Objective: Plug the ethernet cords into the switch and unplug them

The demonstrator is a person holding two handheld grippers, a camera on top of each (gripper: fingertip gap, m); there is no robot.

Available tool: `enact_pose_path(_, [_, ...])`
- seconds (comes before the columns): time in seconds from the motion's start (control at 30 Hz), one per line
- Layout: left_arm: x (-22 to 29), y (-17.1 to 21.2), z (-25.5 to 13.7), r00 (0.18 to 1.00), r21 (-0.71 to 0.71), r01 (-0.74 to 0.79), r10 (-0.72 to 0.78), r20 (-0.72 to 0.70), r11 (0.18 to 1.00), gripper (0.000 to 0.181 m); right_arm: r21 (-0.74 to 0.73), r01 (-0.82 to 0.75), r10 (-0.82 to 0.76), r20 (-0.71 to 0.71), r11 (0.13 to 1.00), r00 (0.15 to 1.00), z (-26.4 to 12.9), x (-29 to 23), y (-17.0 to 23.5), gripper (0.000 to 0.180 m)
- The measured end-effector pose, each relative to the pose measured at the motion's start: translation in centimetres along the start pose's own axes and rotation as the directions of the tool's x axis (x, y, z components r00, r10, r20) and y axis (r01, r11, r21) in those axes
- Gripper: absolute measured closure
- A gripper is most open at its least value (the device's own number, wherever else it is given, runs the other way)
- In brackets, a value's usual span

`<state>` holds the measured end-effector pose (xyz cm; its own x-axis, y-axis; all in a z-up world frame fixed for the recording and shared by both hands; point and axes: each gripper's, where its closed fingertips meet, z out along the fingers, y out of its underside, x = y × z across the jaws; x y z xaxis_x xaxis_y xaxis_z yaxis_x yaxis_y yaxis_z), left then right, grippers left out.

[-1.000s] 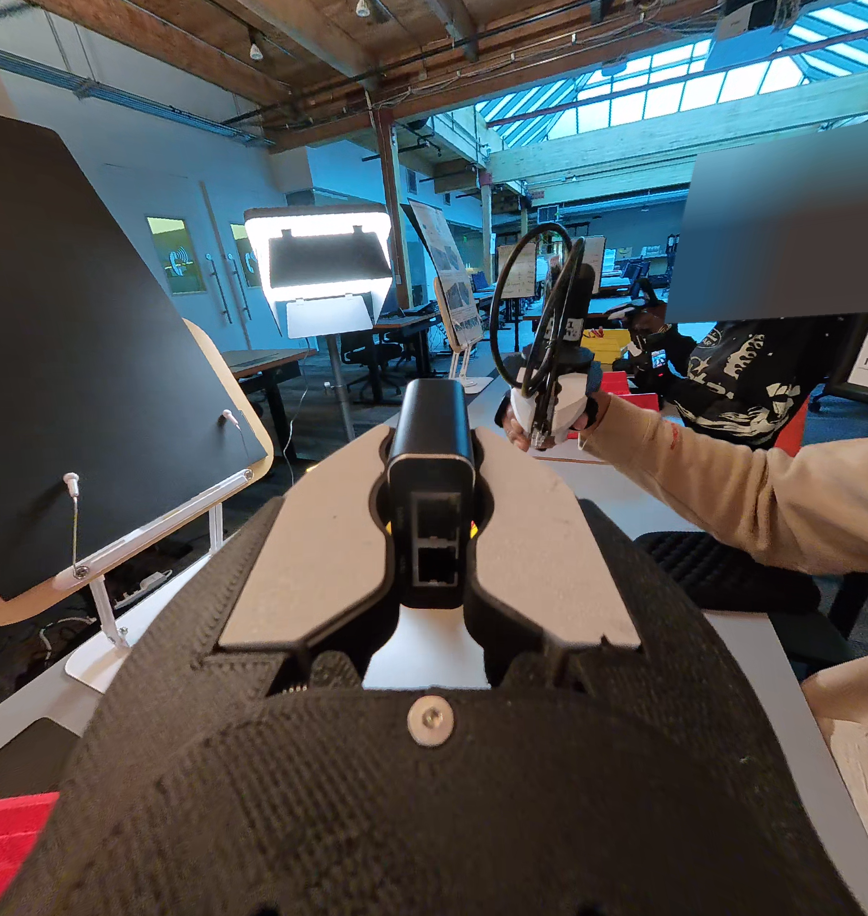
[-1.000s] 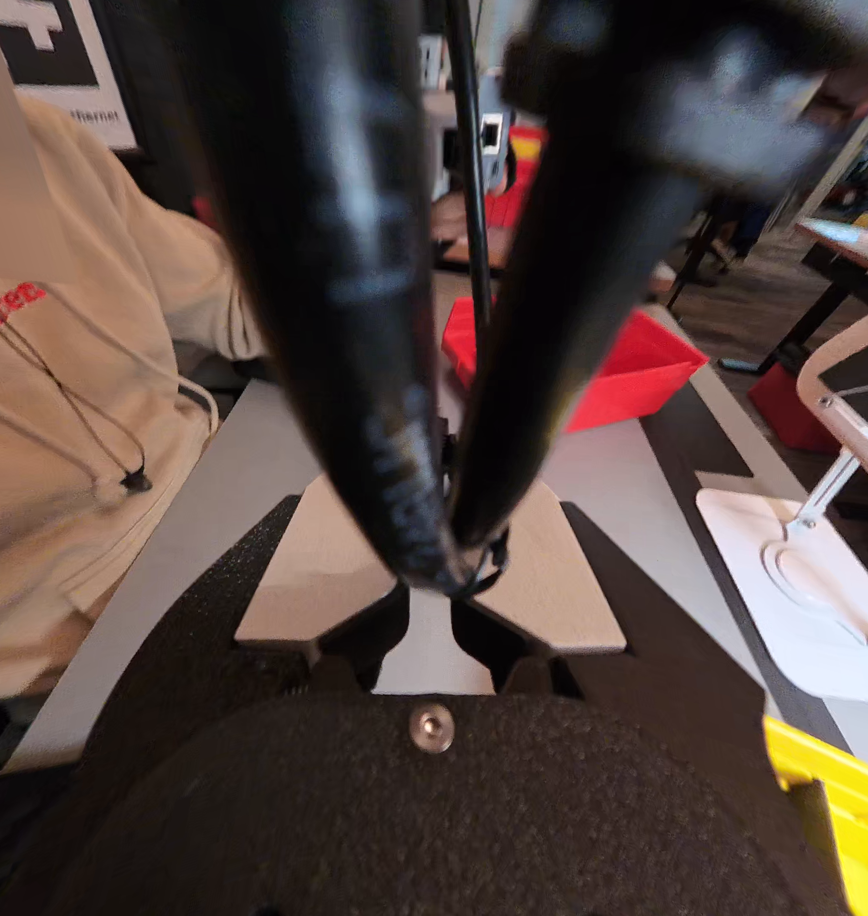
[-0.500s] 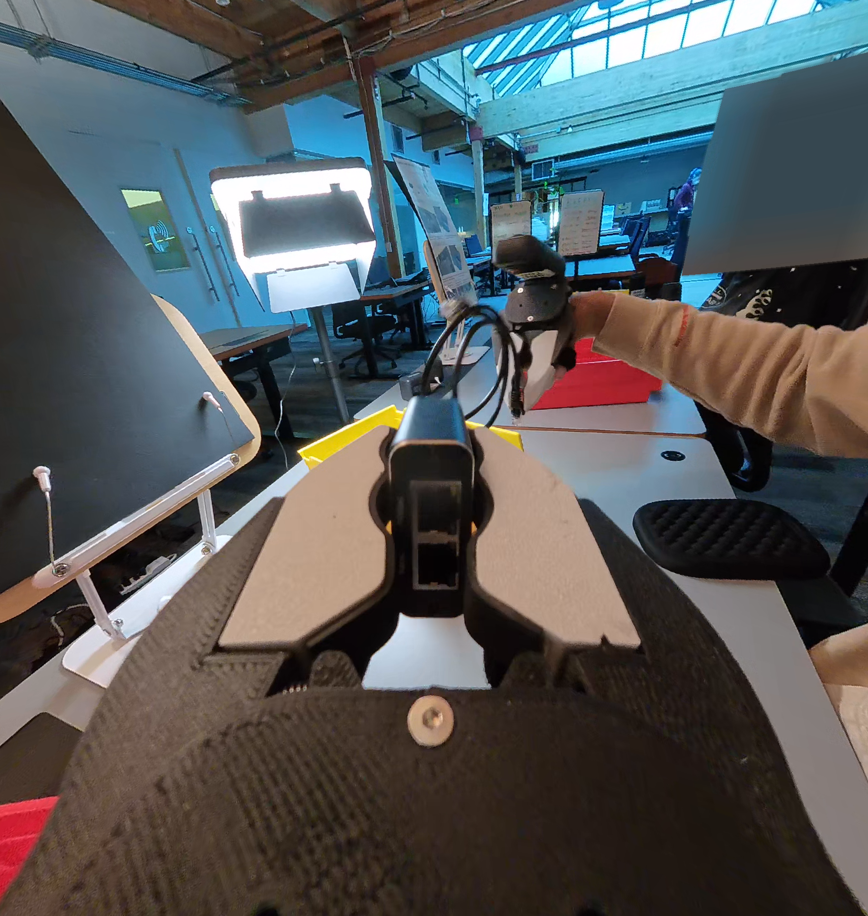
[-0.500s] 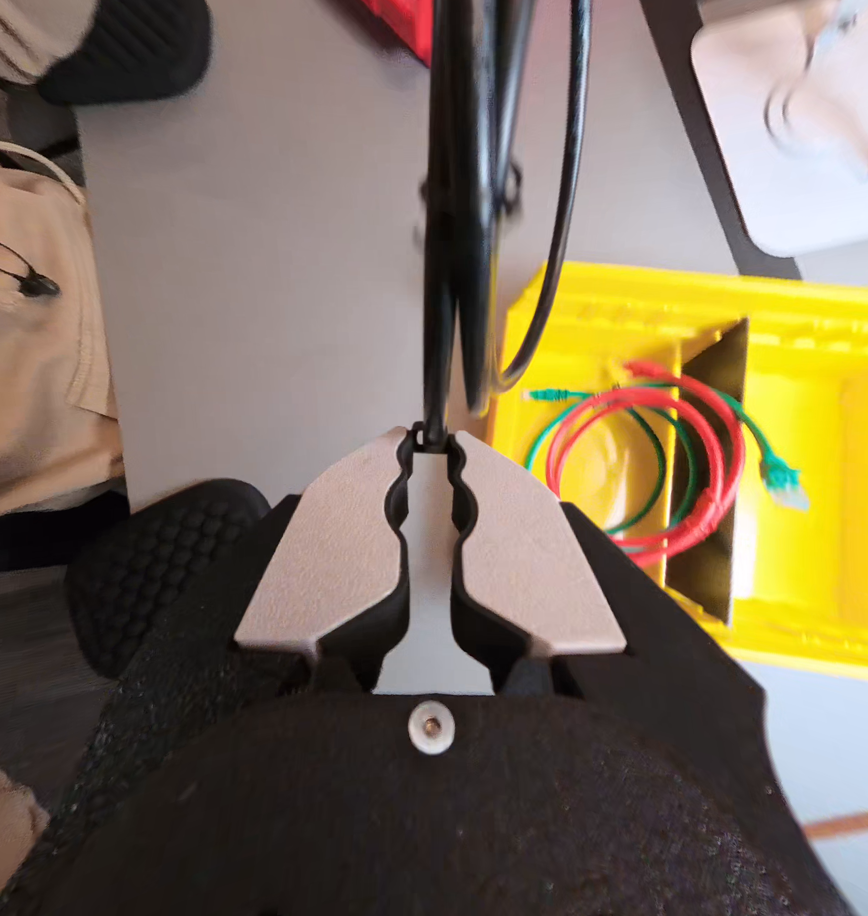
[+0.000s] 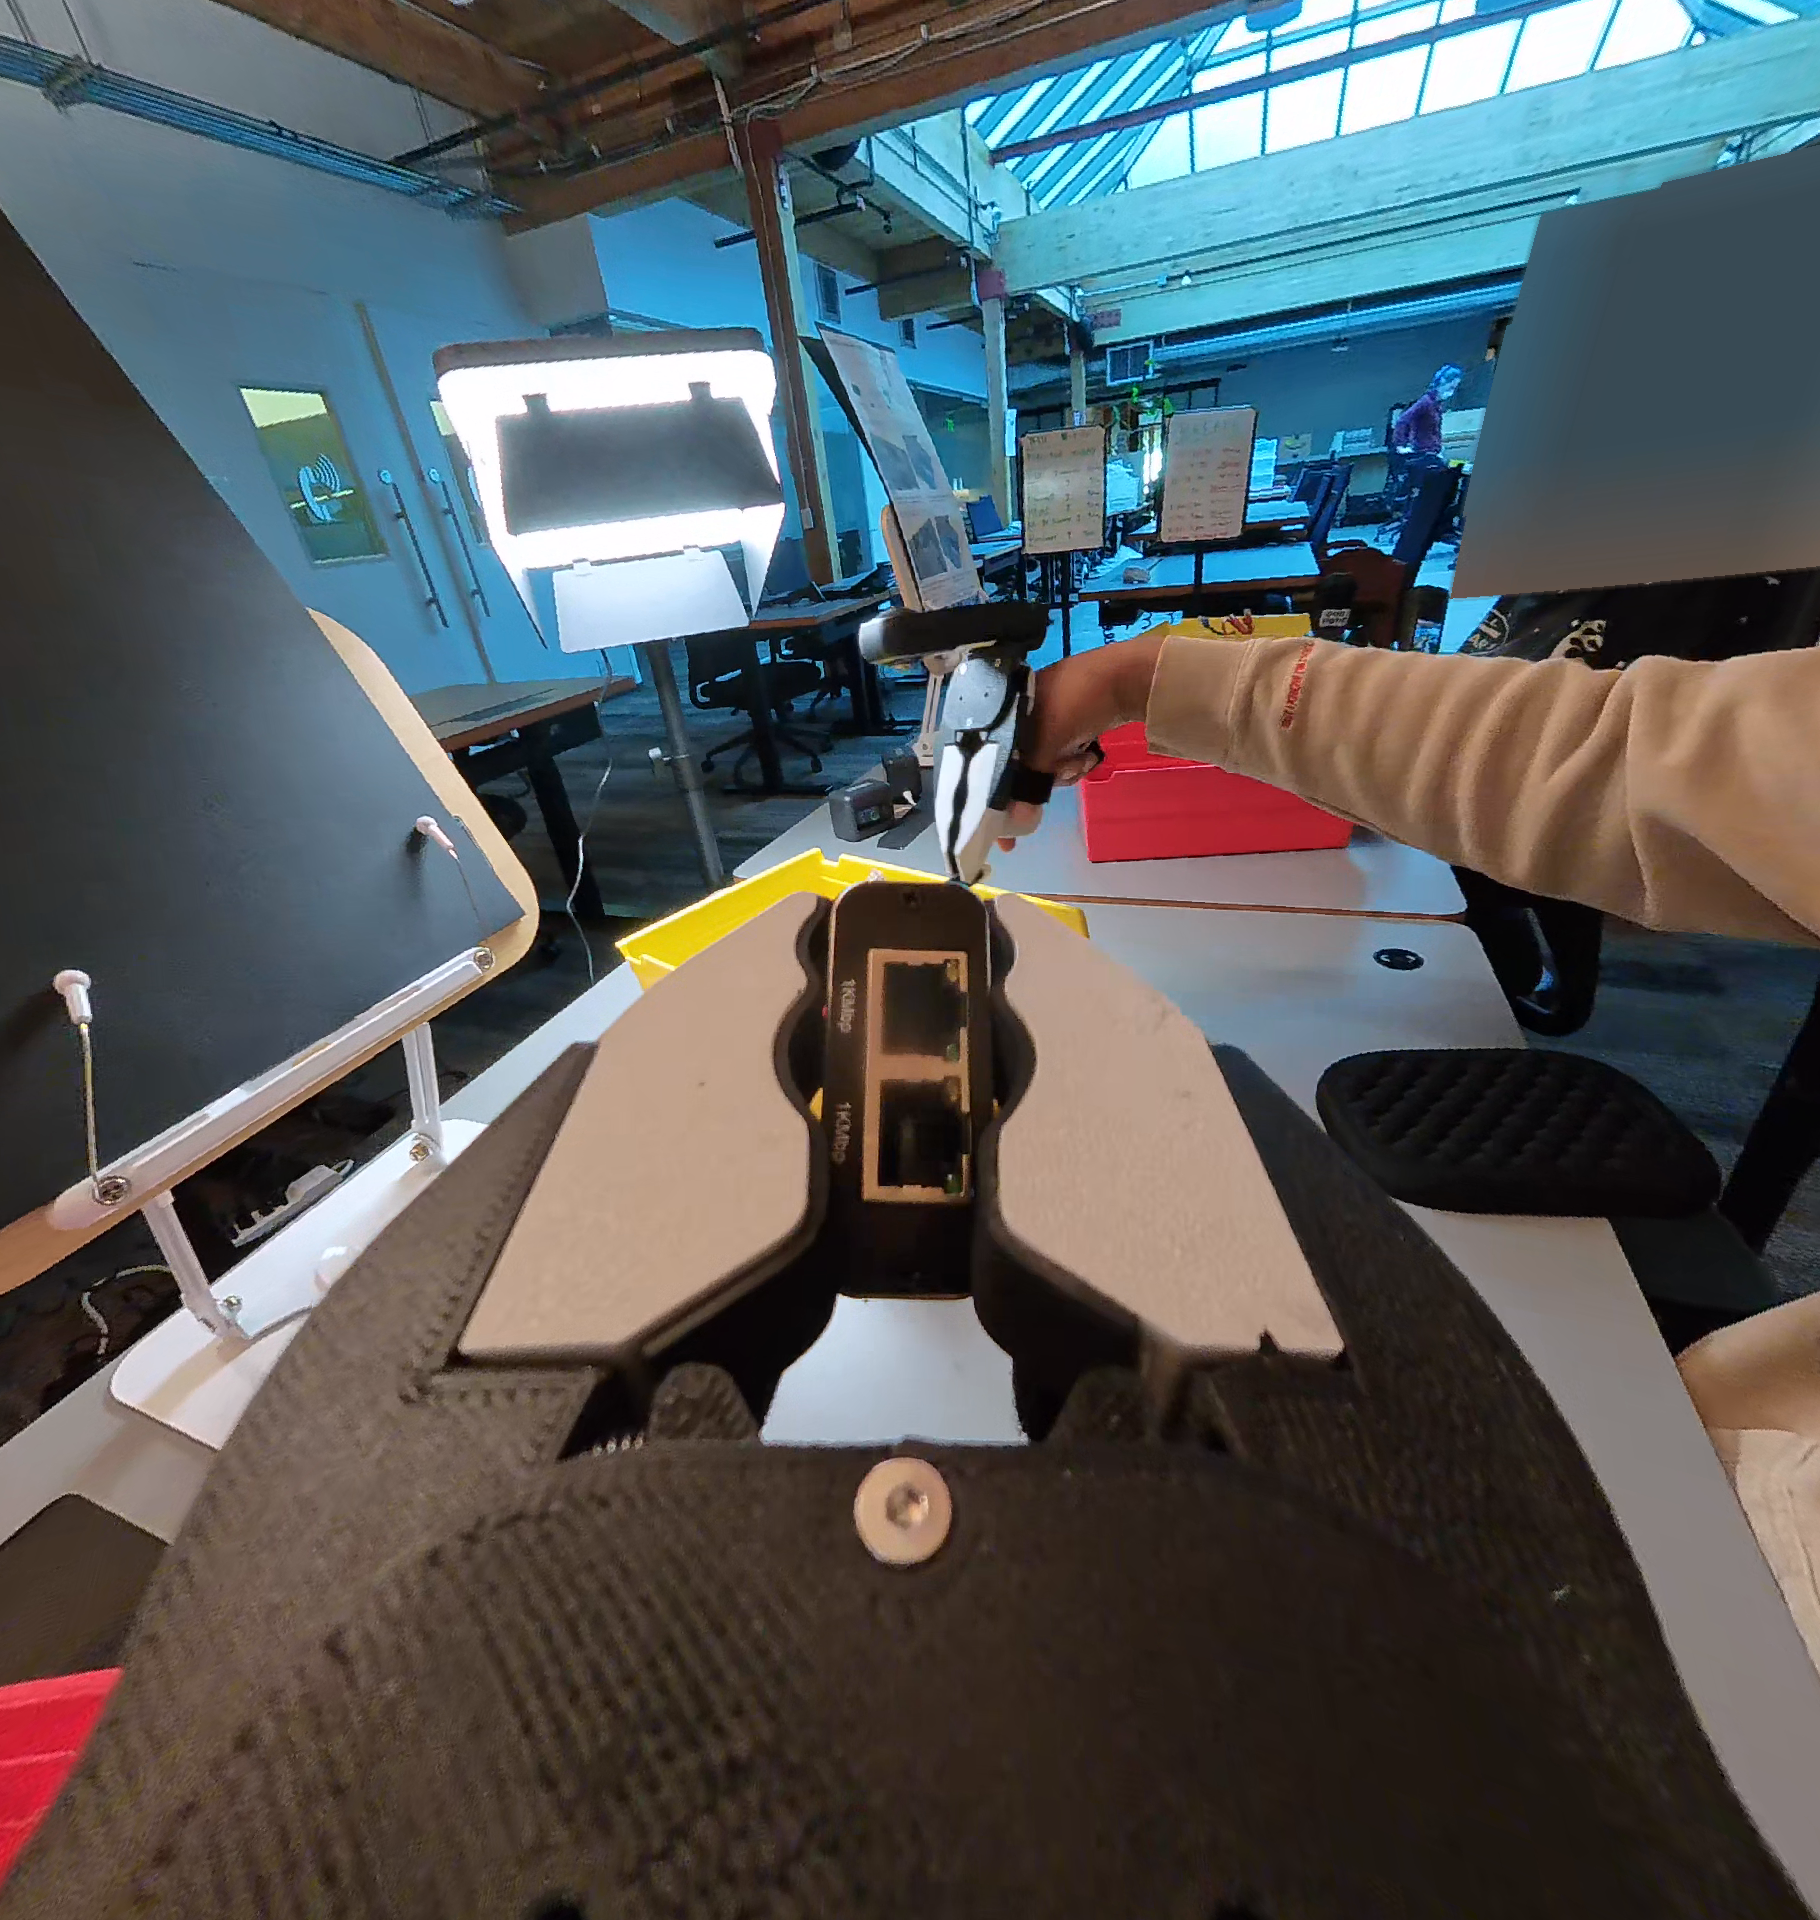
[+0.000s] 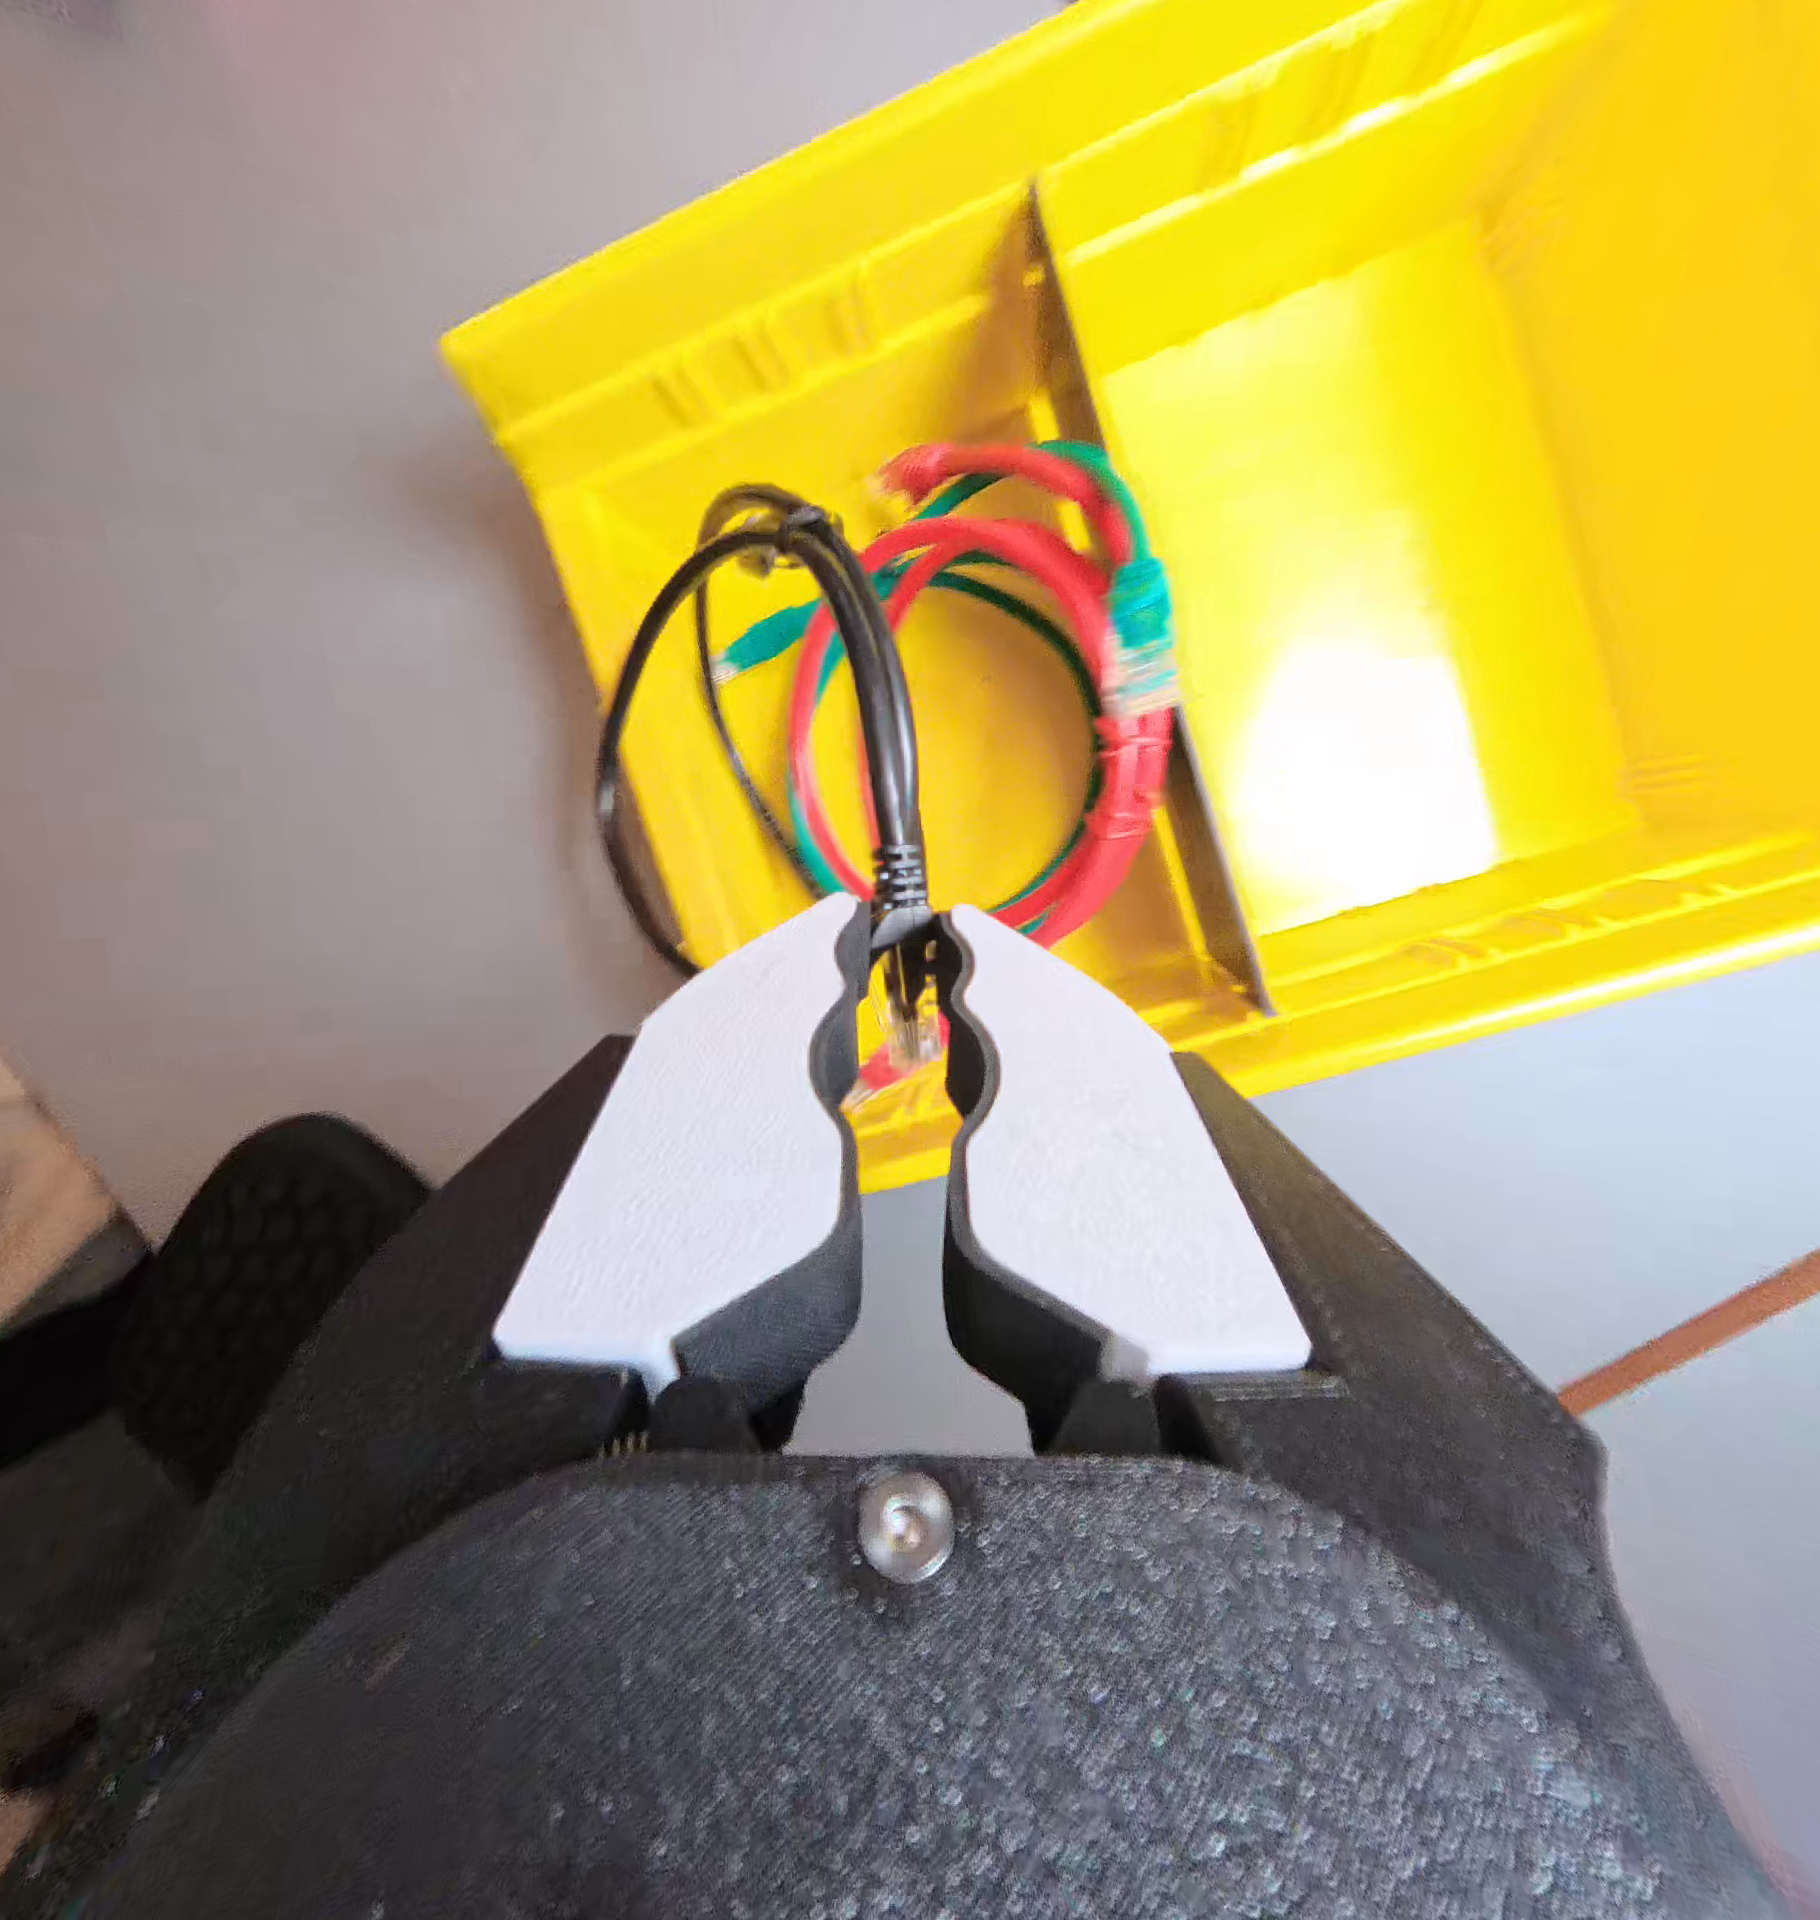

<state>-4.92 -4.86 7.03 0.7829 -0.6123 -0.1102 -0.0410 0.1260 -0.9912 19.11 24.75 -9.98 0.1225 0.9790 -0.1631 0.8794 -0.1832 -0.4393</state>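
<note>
My left gripper (image 5: 911, 935) is shut on a small black switch (image 5: 911, 1081), held above the table with its two empty ports facing the camera. My right gripper (image 6: 904, 925) points down over a yellow bin (image 6: 781, 343). Its jaws stand slightly parted around the plug of a black ethernet cord (image 6: 885, 707). The cord's loop hangs into the bin's left compartment and over its left wall. A red cord (image 6: 1124, 790) and a green cord (image 6: 1140, 613) lie coiled there. The right gripper also shows in the left wrist view (image 5: 973, 769), just beyond the switch.
The yellow bin's (image 5: 719, 925) right compartment holds nothing. A red bin (image 5: 1197, 810) stands farther back on the grey table (image 5: 1301, 997). A black textured pad (image 5: 1508, 1132) lies at the right. A dark board on a white stand (image 5: 210, 1101) is at the left. One gripper's finger ends stand about 40 cm off the other's.
My right gripper swung from up in the air down over the yellow bin, lowering the black cord into the left compartment, and its jaws now stand wider. The left gripper tilted a little, still gripping the switch.
</note>
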Motion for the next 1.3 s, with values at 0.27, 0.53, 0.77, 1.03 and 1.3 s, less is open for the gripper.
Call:
enact_pose_path(0.27, [0.0,0.5,0.4,1.0,-0.006,0.024,-0.024,-0.016,1.0,0.155,0.13,0.062,0.0,-0.43,0.99,0.903,-0.1,5.0,-3.6,0.151])
enact_pose_path(0.53, [-0.5,1.4,1.4,0.991,0.012,0.134,-0.133,-0.021,0.991,0.154,0.418,0.509,-0.184,-0.608,0.753,0.772,-4.6,-9.9,-13.0,0.13])
enact_pose_path(0.77, [-0.5,3.4,4.0,0.893,0.093,0.45,-0.446,-0.069,0.888,0.155,0.544,0.716,-0.363,-0.621,0.438,0.695,1.4,-26.9,-16.3,0.123])
enact_pose_path(1.03, [-1.2,4.5,4.4,0.63,0.134,0.775,-0.739,-0.237,0.618,0.154,0.475,0.827,-0.327,-0.763,0.301,0.557,4.3,-30.3,-18.7,0.118])
enact_pose_path(1.3, [0.3,5.6,6.0,0.596,0.082,0.798,-0.761,-0.258,0.597,0.154,0.477,0.813,-0.353,-0.736,0.336,0.578,4.9,-30.6,-18.4,0.117])
